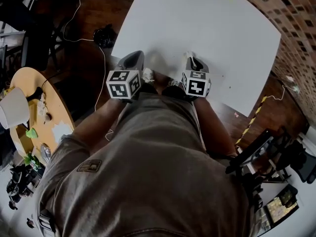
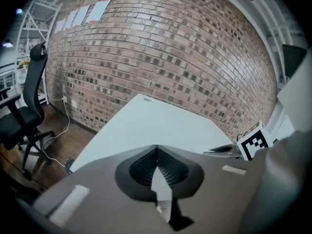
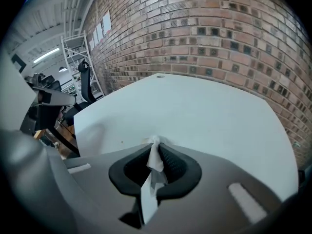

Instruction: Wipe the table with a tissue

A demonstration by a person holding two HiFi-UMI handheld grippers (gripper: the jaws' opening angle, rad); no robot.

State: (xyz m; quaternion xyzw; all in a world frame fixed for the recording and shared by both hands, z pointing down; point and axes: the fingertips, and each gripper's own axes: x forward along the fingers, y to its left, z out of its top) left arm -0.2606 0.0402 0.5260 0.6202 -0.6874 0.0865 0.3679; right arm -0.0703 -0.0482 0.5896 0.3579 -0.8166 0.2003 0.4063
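Note:
The white table (image 1: 197, 23) fills the upper part of the head view. Both grippers hover over its near edge, side by side. My right gripper (image 3: 155, 141) is shut on a white tissue (image 3: 156, 164); a twisted strip of it is pinched between the ribbed pads and pokes out at the tips. In the head view the right gripper (image 1: 192, 57) points out over the table. My left gripper (image 2: 157, 148), seen in the head view as the left gripper (image 1: 135, 55), is shut with nothing in it. The table (image 2: 156, 123) stretches ahead of it.
A brick wall (image 2: 170, 57) runs behind the table's far edge. An office chair (image 2: 29, 106) stands at the left over a wooden floor with cables (image 1: 74, 14). A round wooden table (image 1: 29, 83) with clutter sits at the person's left, and dark equipment (image 1: 266, 162) at the right.

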